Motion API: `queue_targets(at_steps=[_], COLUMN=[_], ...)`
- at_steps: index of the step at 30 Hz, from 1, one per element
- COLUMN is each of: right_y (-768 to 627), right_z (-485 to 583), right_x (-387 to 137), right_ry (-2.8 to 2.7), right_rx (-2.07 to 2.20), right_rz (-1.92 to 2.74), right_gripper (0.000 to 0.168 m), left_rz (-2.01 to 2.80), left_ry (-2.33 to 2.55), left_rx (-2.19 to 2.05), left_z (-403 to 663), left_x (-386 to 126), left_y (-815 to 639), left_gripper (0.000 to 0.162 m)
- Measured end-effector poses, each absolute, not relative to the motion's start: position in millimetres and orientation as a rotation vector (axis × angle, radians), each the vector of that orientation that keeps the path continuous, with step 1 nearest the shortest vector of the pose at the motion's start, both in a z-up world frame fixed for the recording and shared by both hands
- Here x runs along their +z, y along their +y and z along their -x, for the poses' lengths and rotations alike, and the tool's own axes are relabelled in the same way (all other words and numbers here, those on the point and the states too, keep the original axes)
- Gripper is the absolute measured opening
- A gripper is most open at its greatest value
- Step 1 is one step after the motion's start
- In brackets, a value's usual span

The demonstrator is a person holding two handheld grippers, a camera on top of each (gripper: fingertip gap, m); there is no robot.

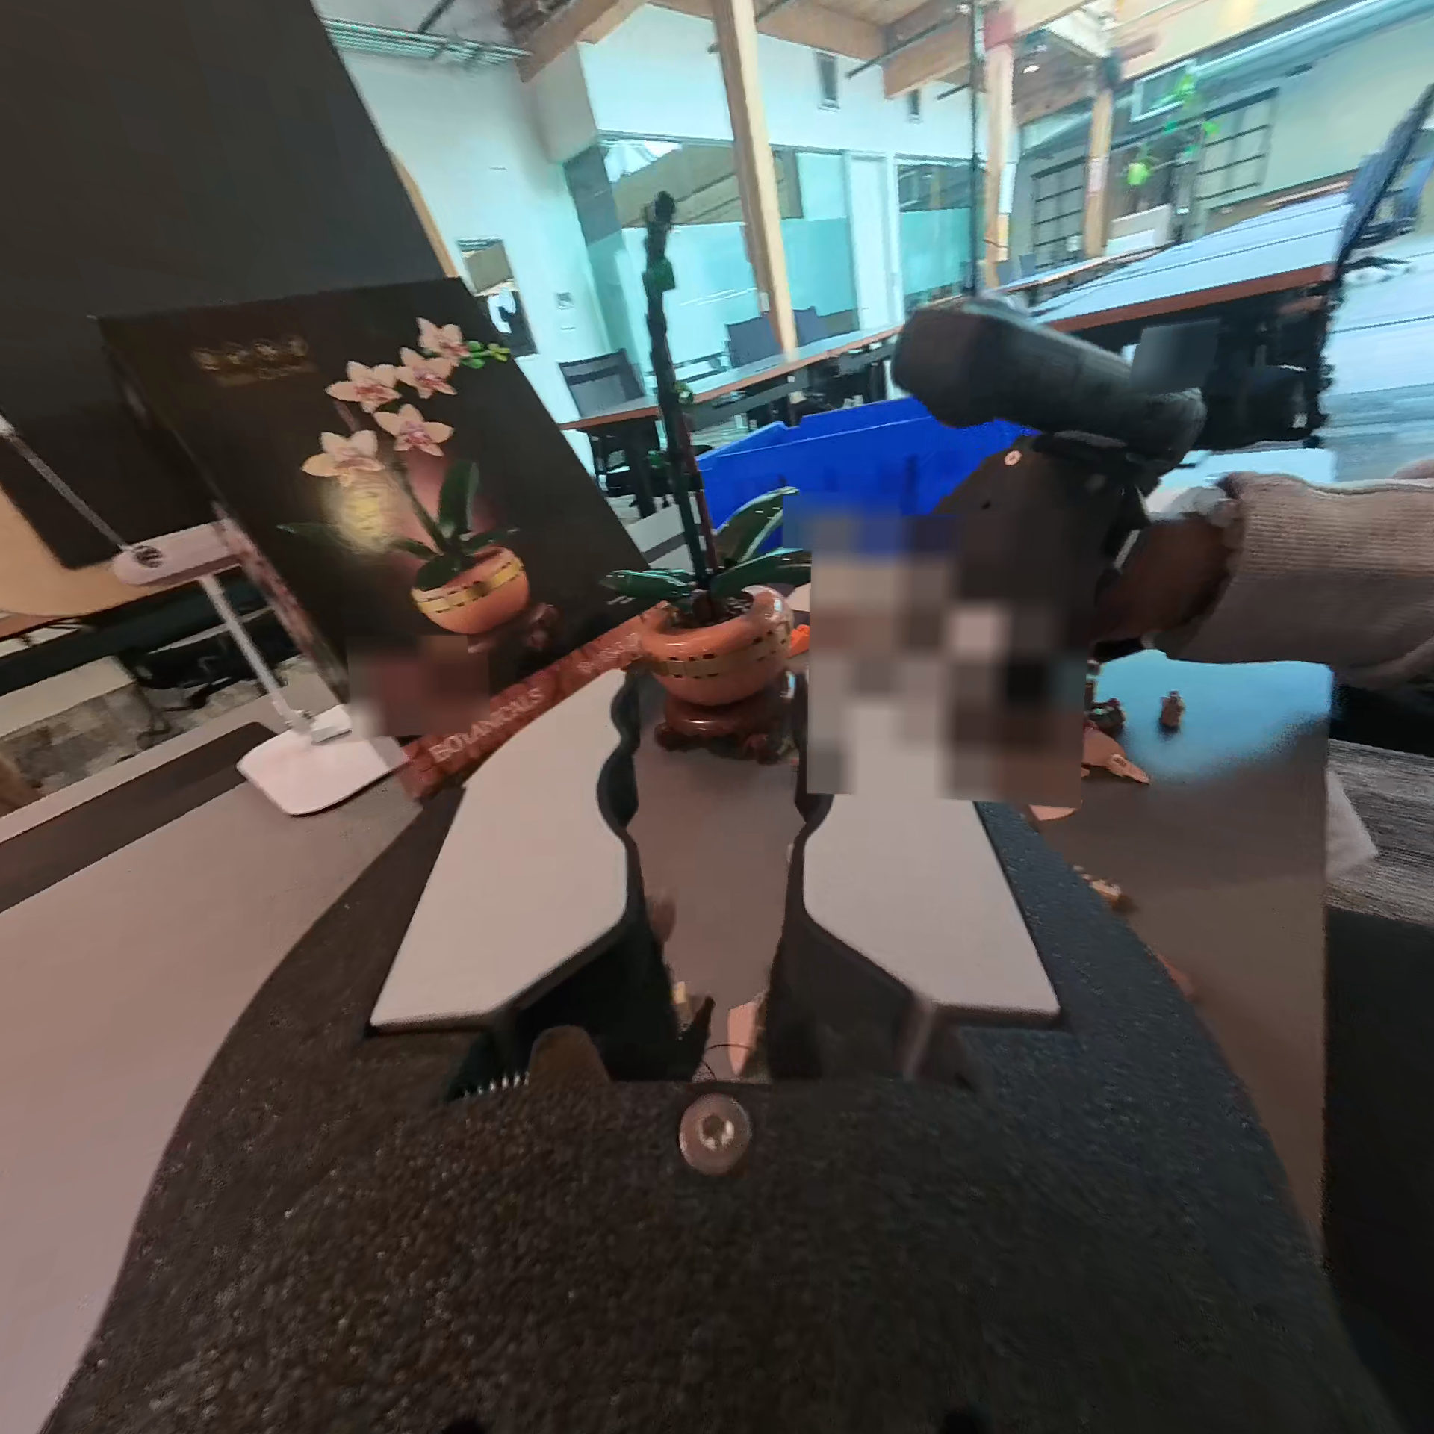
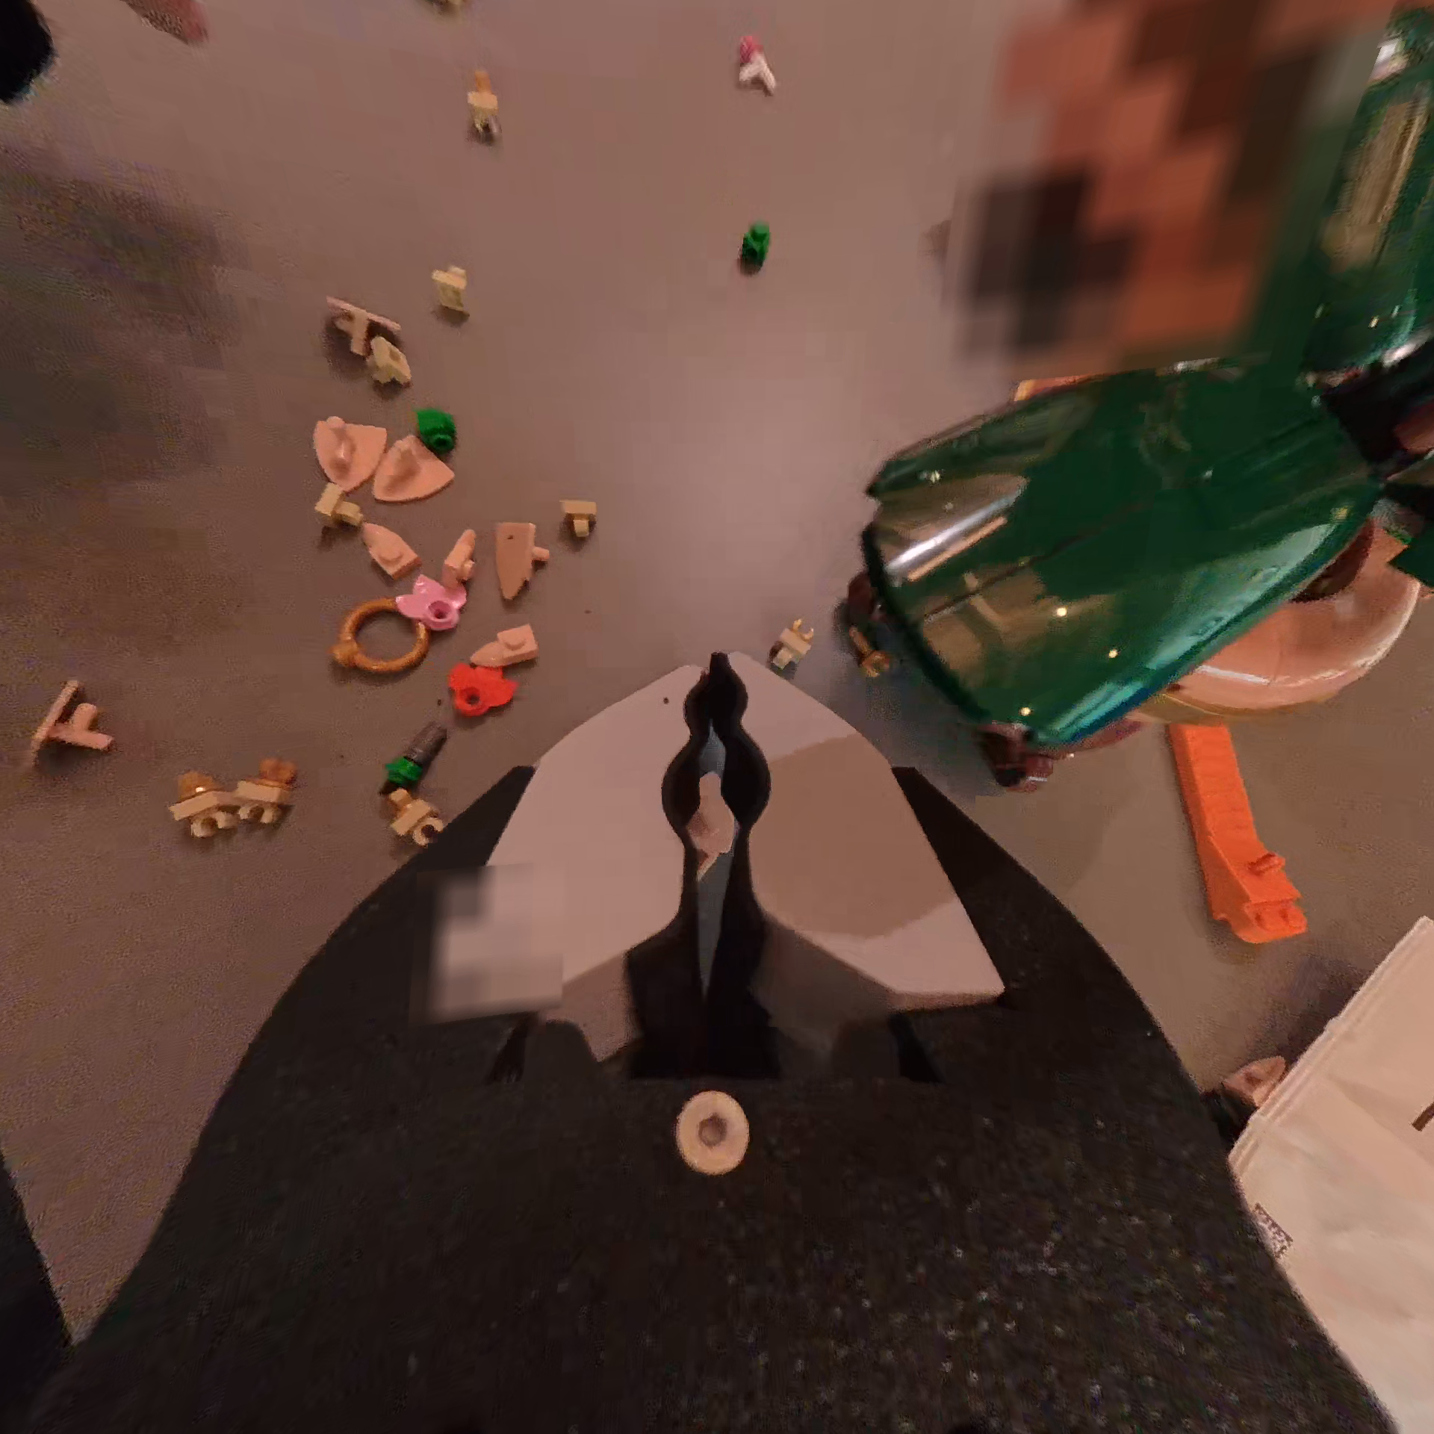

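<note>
The left gripper (image 1: 710,745) is held spread apart above the grey table (image 1: 194,892), nothing between its fingers. Just beyond its tips a brick-built orchid pot (image 1: 718,644) is seen on a brown base, with green leaves and a tall dark stem (image 1: 671,372). Behind and to the left, the orchid set's box (image 1: 349,497) is propped upright, with a white lamp base (image 1: 303,764) beside it and a blue bin (image 1: 822,465) farther back.

The right gripper (image 2: 718,683) is clenched, a small pale piece (image 2: 710,834) being pinched between its fingers. Loose pieces are scattered left of the tips: a red flower piece (image 2: 479,689), a pink one (image 2: 432,601), a gold ring (image 2: 380,632). To the right a green leaf (image 2: 1102,543) overhangs the pot, near an orange brick separator (image 2: 1234,838).
</note>
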State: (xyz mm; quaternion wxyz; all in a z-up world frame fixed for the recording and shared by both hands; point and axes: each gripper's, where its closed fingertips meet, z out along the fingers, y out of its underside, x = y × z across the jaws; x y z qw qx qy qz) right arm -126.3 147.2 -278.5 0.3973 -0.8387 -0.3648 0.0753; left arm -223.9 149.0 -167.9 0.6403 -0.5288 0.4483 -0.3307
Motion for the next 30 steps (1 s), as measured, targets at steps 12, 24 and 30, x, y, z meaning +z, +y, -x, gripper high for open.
queue_targets(at_steps=[12, 24, 30], right_y=[125, 130, 112], right_z=[125, 134, 158], right_x=[-278, -279, -240], right_ry=[-0.95, -0.976, -0.961], right_rx=[0.284, 0.251, 0.523], right_rz=[2.177, 2.141, 1.989], right_gripper=[0.011, 0.006, 0.006], left_rz=[1.146, 1.168, 0.992], left_ry=[1.372, 1.366, 1.498], left_rx=[-0.596, -0.665, -0.49], left_z=[197, 196, 186], left_x=[-202, -204, -206], left_y=[131, 131, 129], left_gripper=[0.038, 0.034, 0.027])
